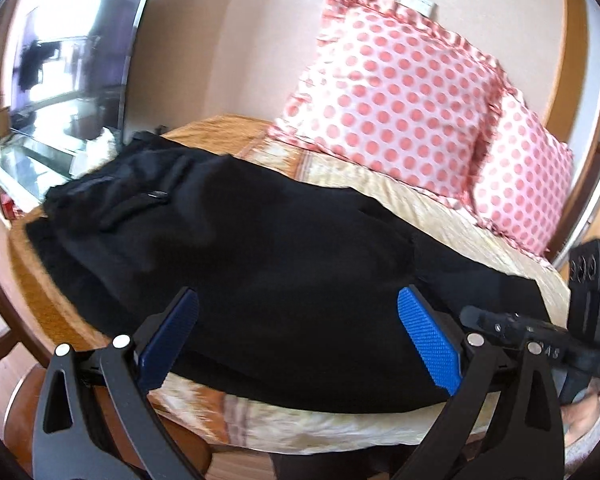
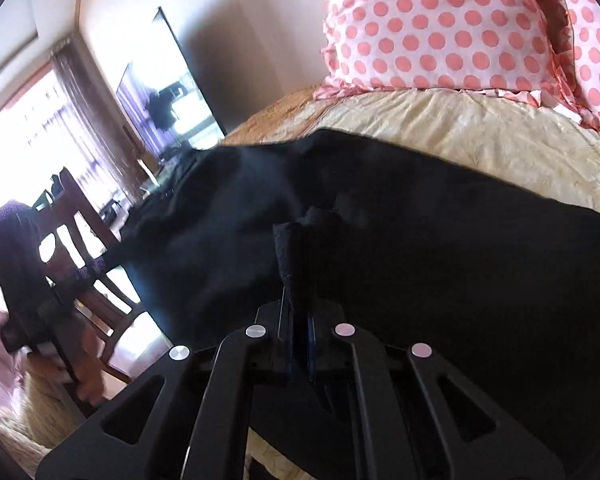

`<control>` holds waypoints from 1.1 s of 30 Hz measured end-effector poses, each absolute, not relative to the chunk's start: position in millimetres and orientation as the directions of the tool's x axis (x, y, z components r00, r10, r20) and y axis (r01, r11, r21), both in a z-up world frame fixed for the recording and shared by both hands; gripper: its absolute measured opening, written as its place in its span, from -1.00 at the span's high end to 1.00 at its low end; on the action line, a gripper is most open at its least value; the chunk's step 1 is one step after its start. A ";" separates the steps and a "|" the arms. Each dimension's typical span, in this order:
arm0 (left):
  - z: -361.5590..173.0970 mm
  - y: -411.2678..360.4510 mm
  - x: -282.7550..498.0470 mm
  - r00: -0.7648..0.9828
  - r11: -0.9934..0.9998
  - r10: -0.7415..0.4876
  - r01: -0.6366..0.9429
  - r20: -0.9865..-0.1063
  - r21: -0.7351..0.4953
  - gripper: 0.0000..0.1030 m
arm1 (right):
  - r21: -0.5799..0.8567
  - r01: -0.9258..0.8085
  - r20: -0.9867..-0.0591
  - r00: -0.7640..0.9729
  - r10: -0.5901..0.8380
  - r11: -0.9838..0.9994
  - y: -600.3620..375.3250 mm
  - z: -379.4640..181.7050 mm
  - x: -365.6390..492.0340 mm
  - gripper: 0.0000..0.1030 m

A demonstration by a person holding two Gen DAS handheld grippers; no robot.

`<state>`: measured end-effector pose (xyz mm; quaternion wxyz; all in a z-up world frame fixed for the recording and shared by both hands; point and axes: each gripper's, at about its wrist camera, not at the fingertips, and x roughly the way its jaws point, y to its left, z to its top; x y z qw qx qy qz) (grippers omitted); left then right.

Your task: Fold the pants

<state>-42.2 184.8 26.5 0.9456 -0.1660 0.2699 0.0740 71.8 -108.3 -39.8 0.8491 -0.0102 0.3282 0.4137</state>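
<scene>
Black pants lie spread across the bed, waistband and pocket to the far left. My left gripper hovers open just above the near part of the cloth, and both blue pads are bare. In the right wrist view the pants fill the middle. There my right gripper is shut on a raised pinch of the black fabric. From the left wrist view the right gripper shows low at the right, at the pants' edge.
The bed has a cream and orange patterned cover. Two pink polka-dot pillows lean on the wall behind. A dark screen stands on a low unit at the left. A wooden chair stands beside the bed.
</scene>
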 end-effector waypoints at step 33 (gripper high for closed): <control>26.5 362.1 -62.8 0.845 0.565 0.034 -0.457 -0.534 -0.687 -0.72 | 0.061 -0.759 -0.617 0.482 0.623 0.648 -88.2 -53.3 66.9 0.36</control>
